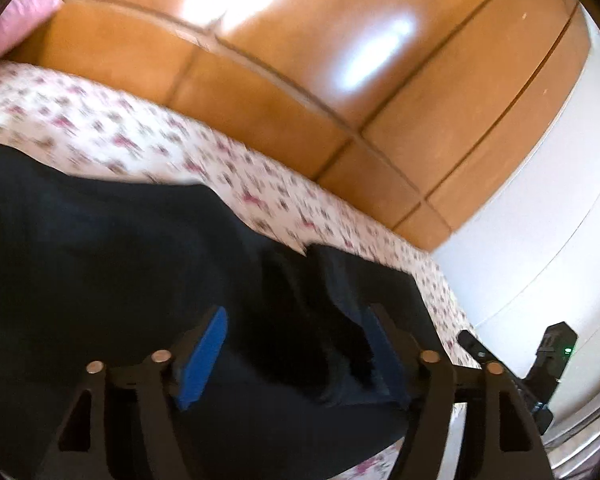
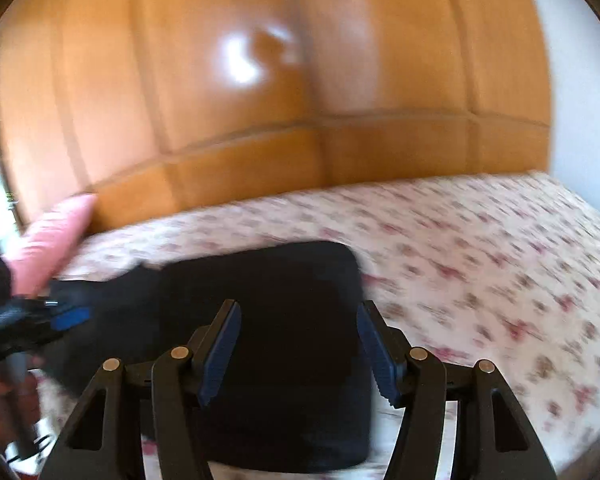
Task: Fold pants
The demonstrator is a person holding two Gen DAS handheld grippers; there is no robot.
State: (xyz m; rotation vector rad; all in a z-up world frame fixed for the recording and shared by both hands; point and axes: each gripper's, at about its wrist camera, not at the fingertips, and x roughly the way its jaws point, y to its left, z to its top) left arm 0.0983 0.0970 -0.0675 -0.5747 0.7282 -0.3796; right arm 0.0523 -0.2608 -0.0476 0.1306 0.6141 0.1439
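Observation:
The dark navy pants point(image 2: 284, 304) lie folded into a thick block on the floral bed sheet point(image 2: 480, 248). My right gripper point(image 2: 298, 350) hovers over the block's near part, open, its blue pads apart with cloth only below them. At the left edge of the right wrist view the left gripper point(image 2: 66, 316) shows one blue pad beside the pants' left end. In the left wrist view the pants point(image 1: 100, 264) fill the lower left, with a raised fold near the middle. My left gripper point(image 1: 296, 344) stands open above that fold, its pads not pressing on it.
A glossy wooden wardrobe point(image 2: 260, 80) rises right behind the bed. A pink pillow point(image 2: 48, 240) leans at the bed's far left. A white wall point(image 1: 560, 200) bounds the right side. The black body of the other gripper point(image 1: 552, 360) shows at the bed's edge. A hand point(image 2: 0, 400) is at the lower left.

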